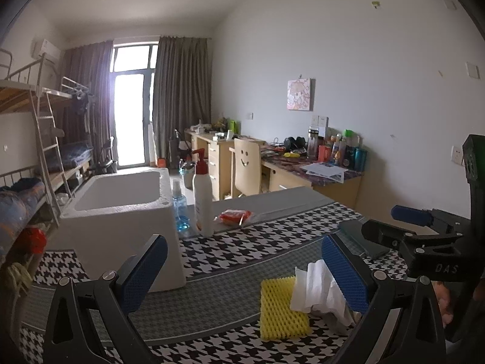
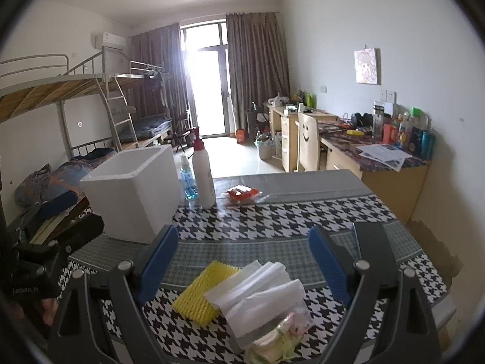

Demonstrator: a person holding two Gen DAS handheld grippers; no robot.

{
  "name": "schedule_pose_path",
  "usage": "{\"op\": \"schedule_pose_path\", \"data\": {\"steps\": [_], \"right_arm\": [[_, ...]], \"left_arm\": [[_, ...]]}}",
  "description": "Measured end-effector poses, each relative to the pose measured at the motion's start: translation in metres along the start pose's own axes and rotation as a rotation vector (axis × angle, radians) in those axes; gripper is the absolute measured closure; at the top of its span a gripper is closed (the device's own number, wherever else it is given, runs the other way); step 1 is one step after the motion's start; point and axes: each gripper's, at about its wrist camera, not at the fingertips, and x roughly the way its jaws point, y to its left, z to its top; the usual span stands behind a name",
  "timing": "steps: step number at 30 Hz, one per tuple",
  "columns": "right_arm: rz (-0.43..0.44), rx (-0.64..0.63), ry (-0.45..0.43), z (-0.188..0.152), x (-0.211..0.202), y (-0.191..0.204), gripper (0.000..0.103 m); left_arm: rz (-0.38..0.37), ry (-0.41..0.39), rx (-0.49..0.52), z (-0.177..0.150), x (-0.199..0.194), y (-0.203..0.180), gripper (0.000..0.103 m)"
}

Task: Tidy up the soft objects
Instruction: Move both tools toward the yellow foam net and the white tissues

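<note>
Tissue pack (image 2: 257, 285) and yellow foam net (image 2: 201, 292) lie touching near the desk's (image 2: 272, 221) front edge; the white foam box (image 2: 133, 191) stands toward its left edge. I have my right hand-held gripper (image 2: 244, 257) hovering over them, jaws apart, nothing held; my left hand-held gripper (image 1: 244, 268) is likewise spread and empty. I judge this the reach before the first pick: lower, close gently on the tissues, then carry to the box.

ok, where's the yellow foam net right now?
The yellow foam net lies flat on the houndstooth tablecloth near the front edge, touching the left side of the white tissues; in the right wrist view it sits between the open right claw fingers.
</note>
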Motion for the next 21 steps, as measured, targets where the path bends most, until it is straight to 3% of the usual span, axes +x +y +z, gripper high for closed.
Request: {"op": "schedule_pose_path", "data": {"steps": [21], "right_arm": [[-0.027,0.054,0.092,-0.034,0.009,-0.012,0.012]], "left_arm": [[-0.032,0.109,-0.020,-0.031,0.031,-0.006,0.001]]}}
